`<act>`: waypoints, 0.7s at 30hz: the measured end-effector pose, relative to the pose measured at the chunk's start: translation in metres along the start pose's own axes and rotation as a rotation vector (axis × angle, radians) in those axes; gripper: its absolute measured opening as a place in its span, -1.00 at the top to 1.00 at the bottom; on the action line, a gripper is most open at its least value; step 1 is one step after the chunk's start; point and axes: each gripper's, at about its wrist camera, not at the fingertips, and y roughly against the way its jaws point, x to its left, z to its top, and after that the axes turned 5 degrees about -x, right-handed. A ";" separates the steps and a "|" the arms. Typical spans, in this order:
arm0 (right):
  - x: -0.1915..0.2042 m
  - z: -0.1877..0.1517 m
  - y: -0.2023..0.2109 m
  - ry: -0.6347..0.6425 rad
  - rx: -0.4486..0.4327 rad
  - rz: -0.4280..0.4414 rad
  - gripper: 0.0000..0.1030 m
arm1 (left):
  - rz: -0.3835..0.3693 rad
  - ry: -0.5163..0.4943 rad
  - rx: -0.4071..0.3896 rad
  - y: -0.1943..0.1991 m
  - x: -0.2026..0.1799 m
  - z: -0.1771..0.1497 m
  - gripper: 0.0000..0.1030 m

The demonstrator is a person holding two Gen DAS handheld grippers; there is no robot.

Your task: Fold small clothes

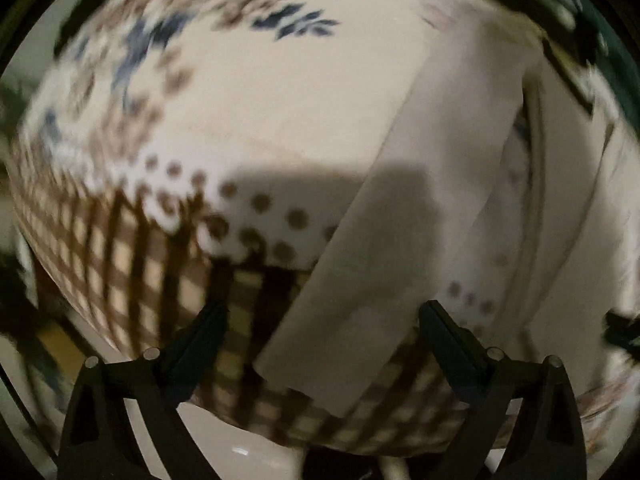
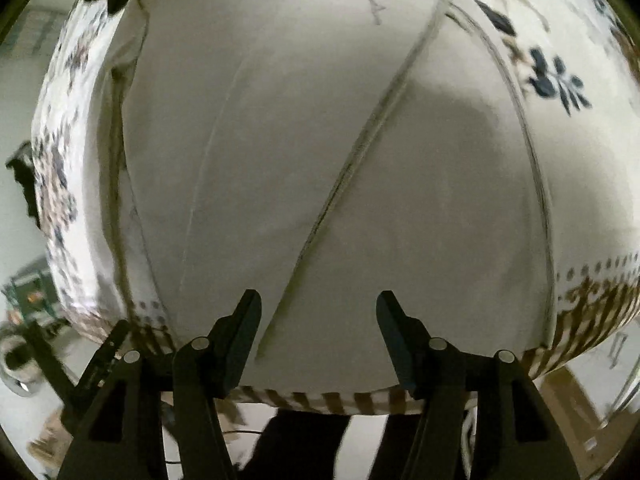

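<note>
A white garment lies spread on a patterned tablecloth with blue flowers, brown dots and a checked border. In the right wrist view the garment fills most of the frame, with seams and fold lines running across it. My left gripper is open above the garment's near-left corner and the checked border, holding nothing. My right gripper is open over the garment's near edge, holding nothing. Both views are blurred.
The table's front edge runs just below the right gripper, with a person's dark legs and pale floor beyond it. Dark objects sit past the table's far right.
</note>
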 end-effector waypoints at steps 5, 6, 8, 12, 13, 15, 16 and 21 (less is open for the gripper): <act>0.008 -0.004 -0.015 -0.014 0.027 -0.029 -0.20 | 0.244 0.017 -0.073 0.004 0.030 0.021 -0.91; 0.008 -0.004 -0.015 -0.019 0.028 -0.023 -0.20 | 0.295 0.096 -0.101 0.010 0.054 0.030 -0.91; 0.007 -0.005 -0.015 -0.016 0.024 -0.011 -0.20 | 0.320 0.238 -0.134 0.022 0.096 0.041 -0.91; 0.002 -0.006 -0.019 -0.008 0.030 -0.010 -0.20 | 0.182 0.366 -0.110 0.030 0.133 0.049 -0.91; 0.001 -0.006 -0.020 -0.013 0.034 -0.013 -0.20 | 0.083 0.383 -0.064 0.025 0.132 0.044 -0.91; -0.002 -0.002 -0.023 -0.040 0.042 -0.019 -0.20 | -0.100 0.432 0.028 0.007 0.118 0.036 -0.91; -0.002 -0.001 -0.025 -0.053 0.044 -0.014 -0.20 | -0.176 0.452 0.079 -0.002 0.109 0.026 -0.91; 0.004 0.006 -0.026 -0.055 0.049 -0.037 -0.20 | -0.273 0.450 0.186 -0.024 0.063 -0.004 0.04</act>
